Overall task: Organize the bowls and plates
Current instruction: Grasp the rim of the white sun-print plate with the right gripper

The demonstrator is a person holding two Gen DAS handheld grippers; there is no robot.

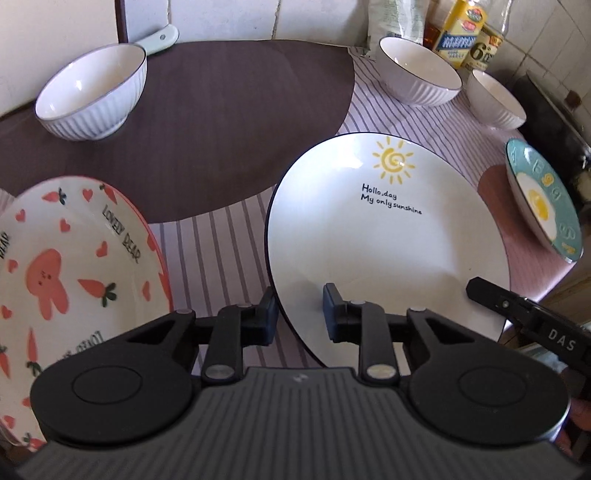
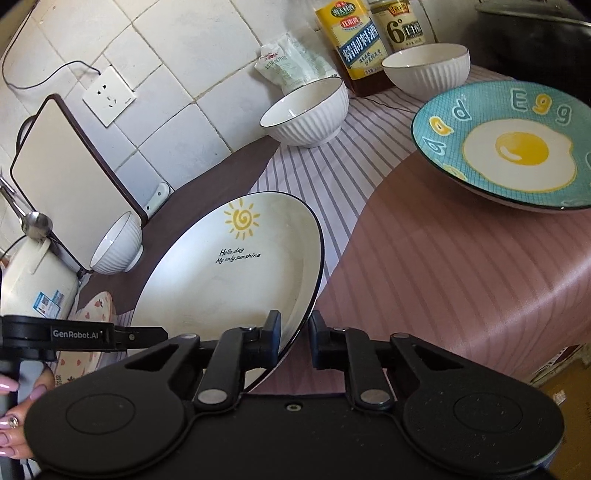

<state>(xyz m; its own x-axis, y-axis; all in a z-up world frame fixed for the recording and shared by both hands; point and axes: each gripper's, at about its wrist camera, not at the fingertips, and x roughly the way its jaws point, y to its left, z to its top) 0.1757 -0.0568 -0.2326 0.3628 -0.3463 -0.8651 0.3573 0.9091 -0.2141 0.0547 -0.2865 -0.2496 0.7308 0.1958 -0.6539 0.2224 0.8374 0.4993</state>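
A: How is the sun plate [image 1: 388,236] identified?

B: It is marked by a white face, a thin dark rim, a yellow spiral sun and two lines of black script. It is located near the front edge of the table [image 2: 443,258], partly on the striped cloth and beside the dark brown mat [image 1: 207,122].

A: How is it gripped?

B: Its rim is clamped from two sides. The left gripper [image 1: 300,314] is narrowed onto the near left rim, one finger inside the plate and one outside. The right gripper [image 2: 295,339] is closed on the near right rim in the same manner. In the right wrist view the plate is seen tilted, its gripped edge raised off the cloth.

A: Which other pieces are listed?

B: A rabbit plate [image 1: 74,273], printed with carrots and hearts, is found at the left edge. An egg plate [image 2: 513,147], teal with a fried egg motif, is found toward the right edge. Three ribbed white bowls are noted: one [image 1: 92,92] on the brown mat, two [image 1: 419,72] [image 1: 495,99] toward the back edge beside the bottles [image 2: 369,33].
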